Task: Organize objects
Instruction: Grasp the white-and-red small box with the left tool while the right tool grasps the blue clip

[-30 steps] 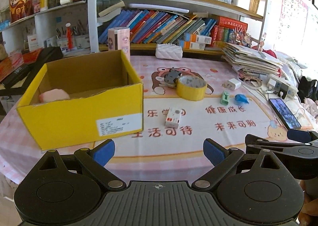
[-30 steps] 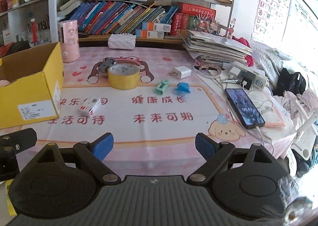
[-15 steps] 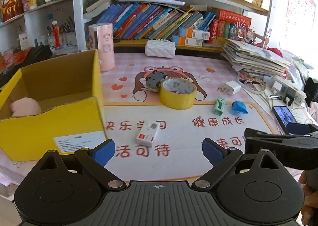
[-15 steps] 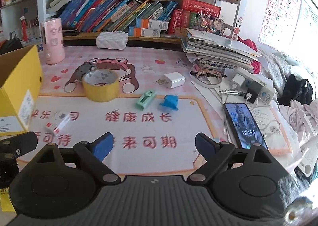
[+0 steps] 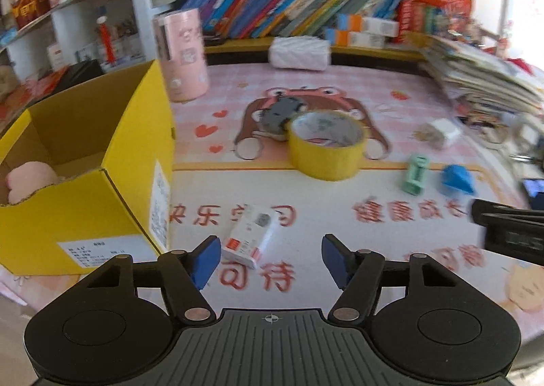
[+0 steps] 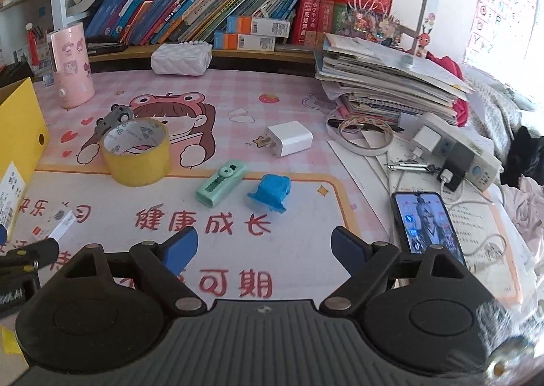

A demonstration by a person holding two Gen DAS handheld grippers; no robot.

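A yellow cardboard box (image 5: 112, 202) stands open at the left with a pink soft thing (image 5: 30, 182) inside. My left gripper (image 5: 270, 258) is open, just short of a small white and red box (image 5: 251, 236) on the mat. My right gripper (image 6: 263, 251) is open and empty, a little short of a blue object (image 6: 270, 192) and a mint green object (image 6: 221, 183). A yellow tape roll (image 6: 136, 156) stands further back, also in the left wrist view (image 5: 326, 144), with a grey toy car (image 5: 280, 114) behind it. A white charger (image 6: 289, 138) lies beyond.
A pink cylinder (image 6: 71, 65) and a white quilted pouch (image 6: 180, 58) stand at the back by the bookshelf. A stack of papers (image 6: 387, 80), a power strip (image 6: 455, 151) and a phone (image 6: 426, 221) crowd the right side.
Both grippers have moved forward and lower toward the mat. The left one has closed in on the white and red box, the right one on the blue and green objects.
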